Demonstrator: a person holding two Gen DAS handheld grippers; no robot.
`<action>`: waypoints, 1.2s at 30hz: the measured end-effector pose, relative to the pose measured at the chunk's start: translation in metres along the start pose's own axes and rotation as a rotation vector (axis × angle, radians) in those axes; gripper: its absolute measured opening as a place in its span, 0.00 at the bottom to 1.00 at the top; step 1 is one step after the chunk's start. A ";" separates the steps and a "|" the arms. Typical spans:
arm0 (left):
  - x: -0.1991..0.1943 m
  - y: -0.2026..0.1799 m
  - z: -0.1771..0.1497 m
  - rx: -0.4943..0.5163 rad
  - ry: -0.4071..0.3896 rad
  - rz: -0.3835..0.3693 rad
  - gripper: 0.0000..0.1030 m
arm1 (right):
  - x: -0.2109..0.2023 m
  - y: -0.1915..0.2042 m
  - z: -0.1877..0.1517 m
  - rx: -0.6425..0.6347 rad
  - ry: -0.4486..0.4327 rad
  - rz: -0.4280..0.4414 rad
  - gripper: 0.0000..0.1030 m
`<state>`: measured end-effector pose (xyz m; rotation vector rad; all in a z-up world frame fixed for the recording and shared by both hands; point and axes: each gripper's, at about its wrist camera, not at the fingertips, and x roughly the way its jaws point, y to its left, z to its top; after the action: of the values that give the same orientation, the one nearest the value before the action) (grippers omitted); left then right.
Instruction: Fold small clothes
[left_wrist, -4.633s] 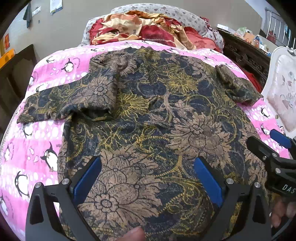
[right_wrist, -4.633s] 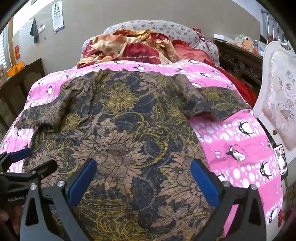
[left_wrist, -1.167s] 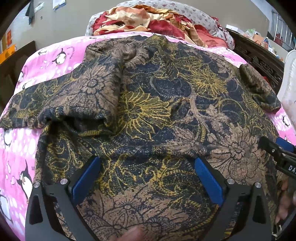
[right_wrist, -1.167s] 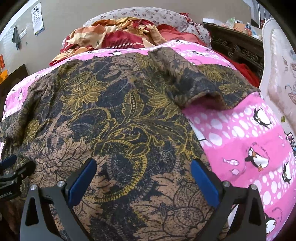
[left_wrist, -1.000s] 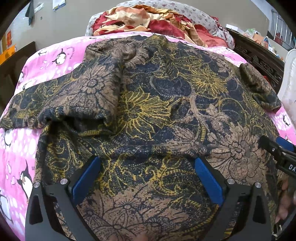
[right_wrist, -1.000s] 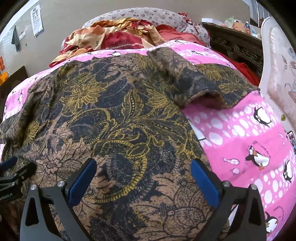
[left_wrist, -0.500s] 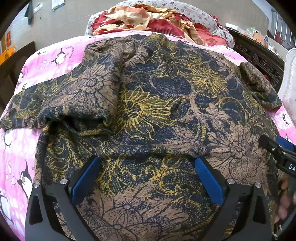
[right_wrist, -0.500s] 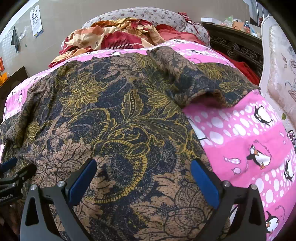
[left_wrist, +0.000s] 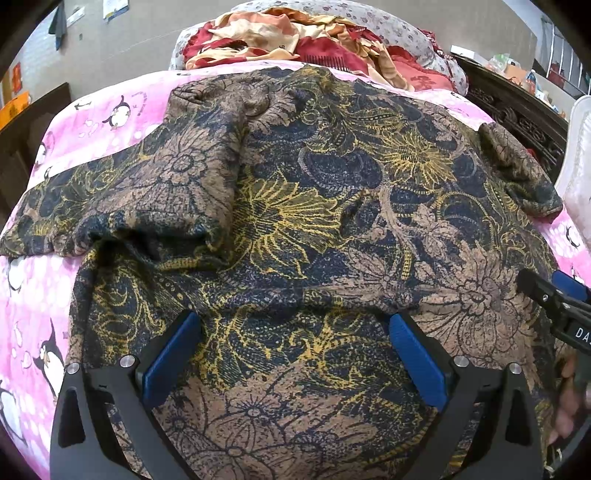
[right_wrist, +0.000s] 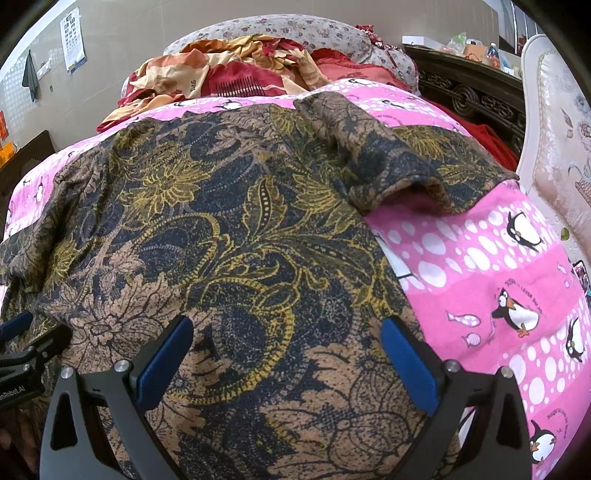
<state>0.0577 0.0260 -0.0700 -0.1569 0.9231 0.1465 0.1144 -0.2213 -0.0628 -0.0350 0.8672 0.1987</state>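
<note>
You've carried both spread-wide tools, left tool (left_wrist: 291, 354) and right tool (right_wrist: 286, 354), forward up the dark floral-print shirt (left_wrist: 314, 221) lying flat on the pink penguin-print bed (right_wrist: 498, 280), nothing gripped yet, so folding hasn't begun.

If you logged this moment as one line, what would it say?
task: fold | floral shirt spread flat on penguin bedsheet | left hand-held gripper open | right hand-held gripper open

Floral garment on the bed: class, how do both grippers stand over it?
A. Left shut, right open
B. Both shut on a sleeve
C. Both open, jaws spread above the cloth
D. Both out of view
C: the left gripper and right gripper each show blue pads spread wide above the floral garment.
</note>
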 end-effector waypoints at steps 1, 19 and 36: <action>0.000 0.000 0.000 -0.001 0.001 -0.001 0.84 | 0.000 0.000 0.000 0.000 -0.001 -0.001 1.00; 0.003 -0.001 0.004 0.007 0.005 0.001 0.85 | 0.003 0.005 -0.001 -0.018 0.008 -0.029 1.00; 0.002 -0.002 0.004 0.001 0.003 -0.004 0.85 | 0.003 0.004 -0.001 -0.017 0.007 -0.028 1.00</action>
<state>0.0619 0.0250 -0.0693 -0.1582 0.9256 0.1421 0.1153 -0.2164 -0.0656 -0.0641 0.8715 0.1796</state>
